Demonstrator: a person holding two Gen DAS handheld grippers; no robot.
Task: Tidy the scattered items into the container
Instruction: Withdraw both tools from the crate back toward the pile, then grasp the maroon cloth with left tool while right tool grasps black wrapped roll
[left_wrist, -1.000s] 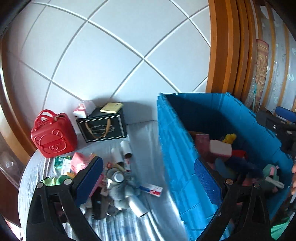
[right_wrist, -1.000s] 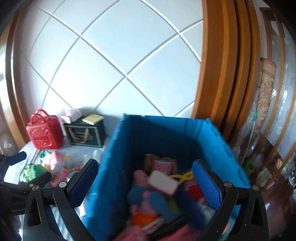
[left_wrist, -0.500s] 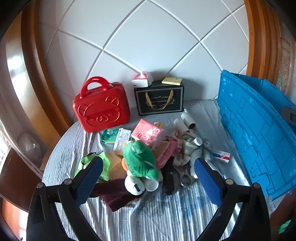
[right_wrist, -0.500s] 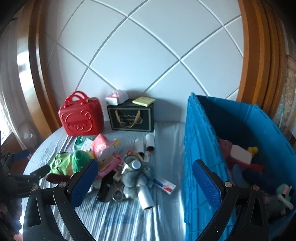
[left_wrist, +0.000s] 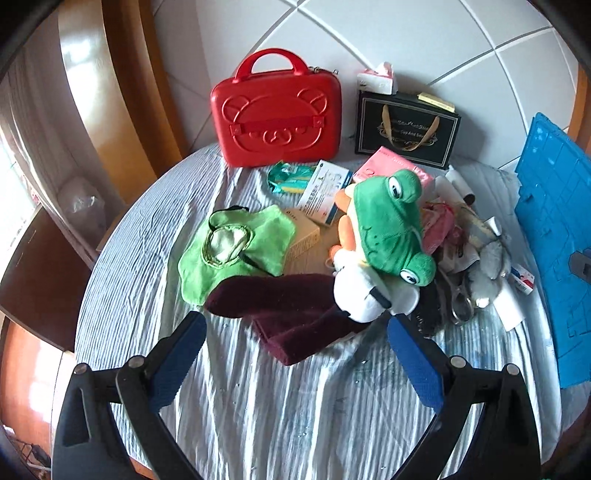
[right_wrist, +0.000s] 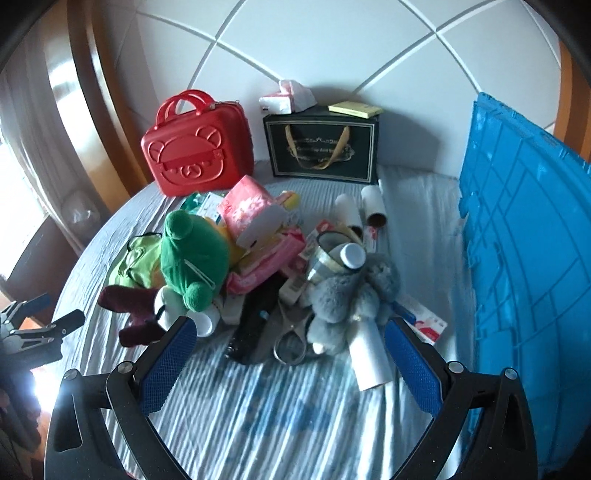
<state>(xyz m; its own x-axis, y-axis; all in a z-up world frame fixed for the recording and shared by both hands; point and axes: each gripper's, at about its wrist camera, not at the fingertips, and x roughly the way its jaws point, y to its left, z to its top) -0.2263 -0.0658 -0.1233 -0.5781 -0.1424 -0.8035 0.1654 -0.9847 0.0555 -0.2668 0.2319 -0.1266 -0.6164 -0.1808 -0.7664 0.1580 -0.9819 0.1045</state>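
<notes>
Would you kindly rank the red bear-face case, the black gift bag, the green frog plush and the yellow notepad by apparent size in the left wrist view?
1. Red bear-face case, largest.
2. Black gift bag with gold handles and green frog plush: they look alike, and the frog lies nearer the camera, so unranked.
3. Yellow notepad on the bag, smallest.

blue crate (right_wrist: 524, 236) cut off at right edge, its inside hidden, gift bag (right_wrist: 325, 147) lettering unreadable

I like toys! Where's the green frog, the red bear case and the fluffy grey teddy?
green frog (left_wrist: 388, 229), left wrist view, on its back.
red bear case (left_wrist: 275, 114), left wrist view, on its front face.
fluffy grey teddy (right_wrist: 347, 295), right wrist view, on its body.
</notes>
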